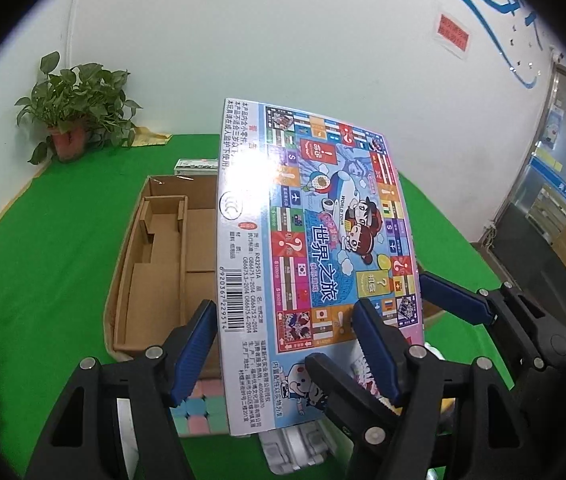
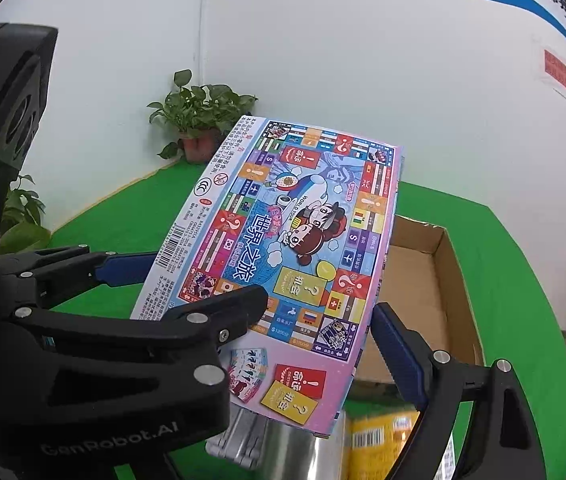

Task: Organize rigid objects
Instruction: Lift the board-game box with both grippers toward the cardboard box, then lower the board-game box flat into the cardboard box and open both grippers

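A flat, colourful board-game box [image 1: 315, 248] is held tilted in the air over an open cardboard box [image 1: 159, 264] with cardboard dividers inside. My left gripper [image 1: 283, 344] is shut on the game box's near edge, one finger on each face. My right gripper [image 2: 315, 320] is shut on the same game box [image 2: 283, 256] from the right side; its blue fingers [image 1: 455, 298] show at the game box's right edge in the left wrist view. The cardboard box also shows in the right wrist view [image 2: 435, 280], behind the game box.
A green cloth [image 1: 43, 280] covers the table. A potted plant [image 1: 71, 120] and a small box [image 1: 197, 165] stand at the back. A pastel cube [image 1: 203, 408] and a grey metal piece [image 1: 299, 448] lie near me. A yellow packet [image 2: 383, 444] lies below the right gripper.
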The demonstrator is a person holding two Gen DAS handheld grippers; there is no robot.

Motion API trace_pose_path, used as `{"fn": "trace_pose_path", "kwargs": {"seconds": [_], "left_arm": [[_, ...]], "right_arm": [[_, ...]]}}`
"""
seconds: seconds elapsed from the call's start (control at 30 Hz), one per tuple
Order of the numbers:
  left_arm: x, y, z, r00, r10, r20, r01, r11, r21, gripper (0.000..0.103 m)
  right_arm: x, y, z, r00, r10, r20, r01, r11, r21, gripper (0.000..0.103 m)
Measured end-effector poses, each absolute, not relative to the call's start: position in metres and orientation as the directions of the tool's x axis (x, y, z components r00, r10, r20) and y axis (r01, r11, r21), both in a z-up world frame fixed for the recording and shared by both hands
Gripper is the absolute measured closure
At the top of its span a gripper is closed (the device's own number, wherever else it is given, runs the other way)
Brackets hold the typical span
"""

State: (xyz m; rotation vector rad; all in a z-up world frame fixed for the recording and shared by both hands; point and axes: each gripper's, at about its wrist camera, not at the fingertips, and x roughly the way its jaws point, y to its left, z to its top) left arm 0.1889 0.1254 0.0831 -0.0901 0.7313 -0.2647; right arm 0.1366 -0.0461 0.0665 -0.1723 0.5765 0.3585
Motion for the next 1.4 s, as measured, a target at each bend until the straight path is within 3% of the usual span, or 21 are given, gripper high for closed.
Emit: {"fn": "trace_pose_path", "kwargs": {"seconds": [0.53,0.83,0.9,0.97,1.13,1.27,1.33,1.37,1.4], "left_arm": [[0.267,0.144,0.014,0.549,-0.2,-0.811,0.087,0.979,-0.182,0.035],[0.276,0.134,0.002,0.502,-0.148,-0.852,0.102,0.989,-0.112,0.054],[0.274,0.132,0.0,0.485,-0.168,-0.858,0.124,0.985,-0.123,0.069],[0.272,0.131,-0.002,0.46,-0.2,-0.865,0.154,0.977,-0.144,0.078],[0.254,0.143,0.016,0.543,-0.148,-0.826,0.131,0.987,-0.091,0.078],[0.236,0.158,0.03,0.614,-0.124,-0.779,0.123,0.991,-0.061,0.071],[0.235,0.159,0.028,0.622,-0.115,-0.774,0.129,0.991,-0.044,0.053],[0.233,0.159,0.027,0.627,-0.109,-0.771,0.125,0.991,-0.038,0.038],[0.231,0.159,0.025,0.636,-0.104,-0.765,0.119,0.992,-0.036,0.034]], "right_arm": [[0.265,-0.019,-0.012,0.525,0.382,-0.761,-0.519,0.852,0.069,0.017],[0.3,-0.041,-0.068,0.37,0.414,-0.832,-0.492,0.847,0.202,0.017],[0.304,-0.043,-0.076,0.333,0.427,-0.841,-0.484,0.843,0.236,0.022],[0.305,-0.039,-0.082,0.308,0.437,-0.845,-0.505,0.828,0.245,0.024],[0.301,-0.039,-0.084,0.291,0.439,-0.85,-0.52,0.819,0.245,0.027],[0.314,-0.07,-0.073,0.338,0.41,-0.847,-0.445,0.863,0.24,0.027],[0.331,-0.086,-0.067,0.351,0.408,-0.843,-0.359,0.89,0.281,0.028],[0.341,-0.091,-0.068,0.348,0.404,-0.846,-0.326,0.898,0.295,0.031],[0.347,-0.093,-0.071,0.339,0.39,-0.856,-0.301,0.907,0.295,0.042]]}}
